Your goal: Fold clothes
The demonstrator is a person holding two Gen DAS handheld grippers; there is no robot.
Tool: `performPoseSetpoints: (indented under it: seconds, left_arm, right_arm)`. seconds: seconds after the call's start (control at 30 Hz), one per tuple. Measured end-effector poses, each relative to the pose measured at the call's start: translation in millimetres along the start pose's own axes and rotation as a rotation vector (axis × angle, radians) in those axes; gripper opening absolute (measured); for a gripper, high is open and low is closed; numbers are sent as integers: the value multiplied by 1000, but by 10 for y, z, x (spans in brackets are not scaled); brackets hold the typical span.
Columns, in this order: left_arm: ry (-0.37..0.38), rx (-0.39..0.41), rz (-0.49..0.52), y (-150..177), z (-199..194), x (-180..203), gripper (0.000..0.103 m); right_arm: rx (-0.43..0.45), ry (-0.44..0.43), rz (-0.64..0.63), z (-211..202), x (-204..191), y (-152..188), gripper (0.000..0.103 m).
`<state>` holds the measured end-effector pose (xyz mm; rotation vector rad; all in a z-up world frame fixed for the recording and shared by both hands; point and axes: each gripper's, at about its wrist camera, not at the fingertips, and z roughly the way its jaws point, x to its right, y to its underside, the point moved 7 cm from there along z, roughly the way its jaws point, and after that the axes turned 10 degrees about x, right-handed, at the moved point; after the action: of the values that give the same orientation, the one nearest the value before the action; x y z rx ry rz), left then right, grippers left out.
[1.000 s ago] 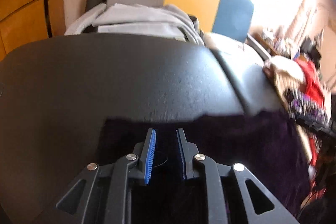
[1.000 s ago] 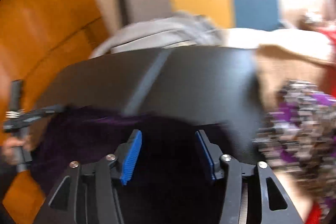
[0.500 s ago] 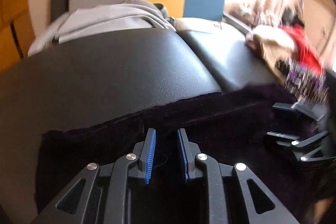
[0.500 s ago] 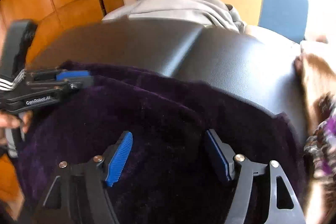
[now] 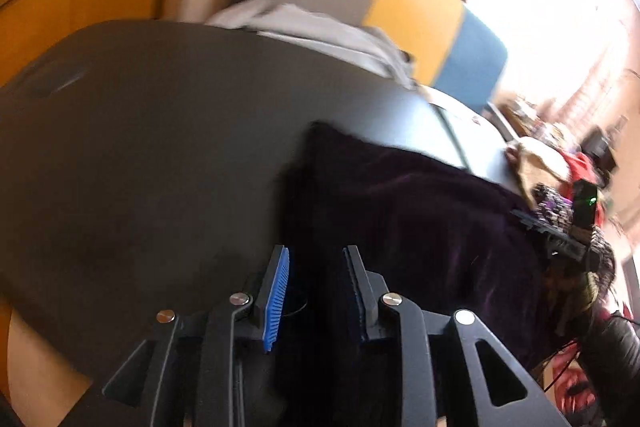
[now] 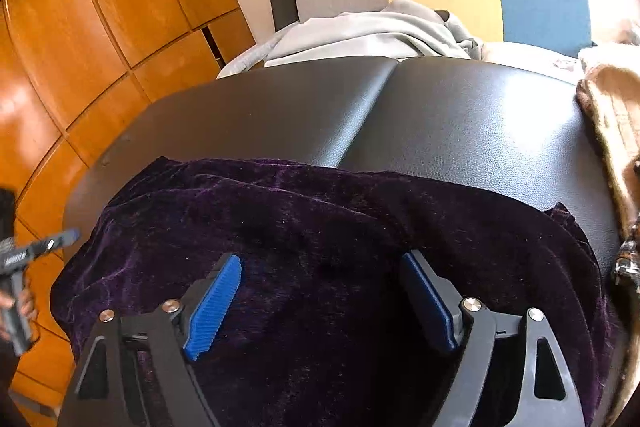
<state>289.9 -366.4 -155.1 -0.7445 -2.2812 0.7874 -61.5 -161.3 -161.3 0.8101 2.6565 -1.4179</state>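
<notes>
- Dark purple velvet garment [image 6: 320,227] lies bunched on the black padded table [image 6: 460,115], near edge, roughly folded over on itself. Far hem sits a little past the table's centre seam.
- Right gripper [image 6: 320,303]: jaws opening, spread wide; the cloth lies under and between them, and neither pad presses on it. I read this as a release after laying a fold.
- Left gripper [image 5: 316,291]: jaws narrow but opening. View is blurred; dark fabric fills the gap between the fingers, but I cannot tell whether the pads still pinch it.
- From the right wrist view, the left gripper sits at the frame's left edge, off the garment's left side, a hand around its handle.
- Risk 1: if the left pads still catch the pile while I move that hand sideways, the fold drags open. Cause: velvet nap snagging on the ribbed blue pads.
- Risk 2: the garment's near edge hangs close to the table lip; slick leatherette could let the weight slide it off.
- Risk 3: layers look uneven, upper edge rumpled. The next fold would lock in the skew unless I flatten first.
- Grey clothing [image 6: 372,31] at the far end and the tan fabric [image 6: 612,115] on the right stay well apart; no interference expected.
</notes>
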Motion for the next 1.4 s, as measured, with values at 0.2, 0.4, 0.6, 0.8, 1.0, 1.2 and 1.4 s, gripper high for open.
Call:
performPoseSetpoints:
  seconds: [0.2, 0.4, 0.6, 0.8, 1.0, 1.2, 1.4]
  left_arm:
    - [107, -41, -132, 376, -249, -172, 56]
    - [218, -86, -149, 425, -164, 12, 57]
    - [278, -78, -177, 408, -201, 39, 59]
    - [126, -151, 42, 510, 24, 234, 11]
    - [64, -190, 217, 516, 2, 155, 9]
    - [65, -165, 164, 515, -142, 123, 24]
    - [168, 19, -52, 109, -398, 281, 34]
  right_arm:
    - [-41, 15, 3, -240, -177, -58, 85]
    - [-14, -9, 20, -731, -273, 193, 92]
    - [-13, 47, 89, -1085, -135, 604, 93]
    - [-51, 110, 27, -1284, -137, 914, 93]
    - [-133, 253, -70, -1408, 308, 1209, 103]
    - [-90, 263, -80, -1470, 340, 1213, 103]
    - [-50, 236, -9, -1653, 247, 1016, 102]
